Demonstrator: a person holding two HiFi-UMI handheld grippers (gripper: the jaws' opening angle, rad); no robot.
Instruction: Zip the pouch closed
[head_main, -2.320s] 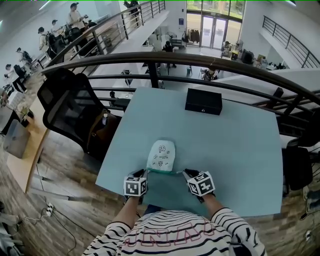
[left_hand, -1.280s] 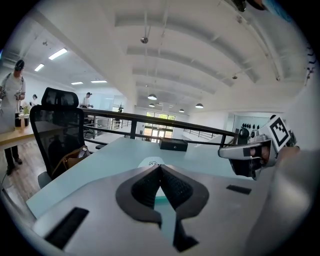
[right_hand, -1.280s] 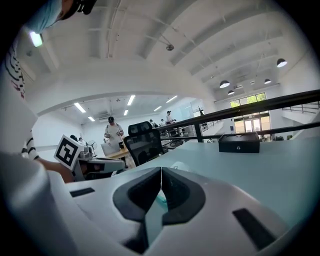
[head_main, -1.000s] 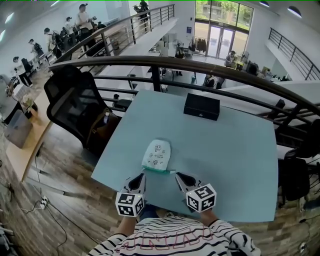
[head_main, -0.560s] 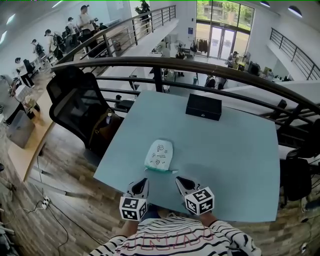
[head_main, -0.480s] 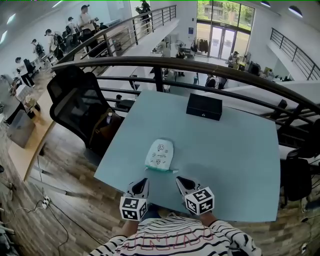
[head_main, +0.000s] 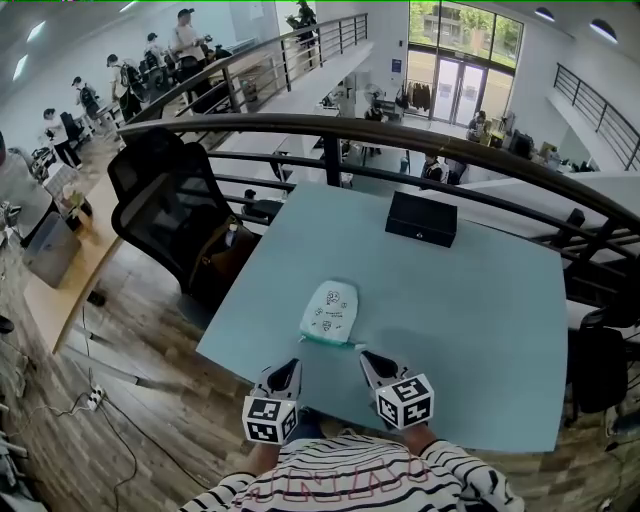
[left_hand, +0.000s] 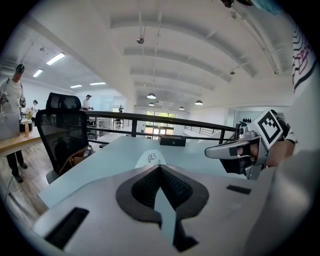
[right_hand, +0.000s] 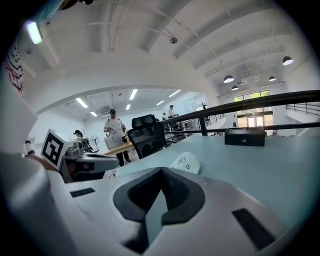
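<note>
A pale blue-green tabletop stands on a wood-plank floor, close to a dark curved railing that overlooks a lower level. A black mesh office chair stands just off the tabletop's left side, with a brown bag on its seat. Further left is a wooden desk. Beyond the railing, glass doors let in daylight. The walls are white. The white ceiling has arched ribs and round lamps. People stand along a far walkway.

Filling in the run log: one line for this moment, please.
pouch lying on table | left gripper shut, empty | right gripper shut, empty
</note>
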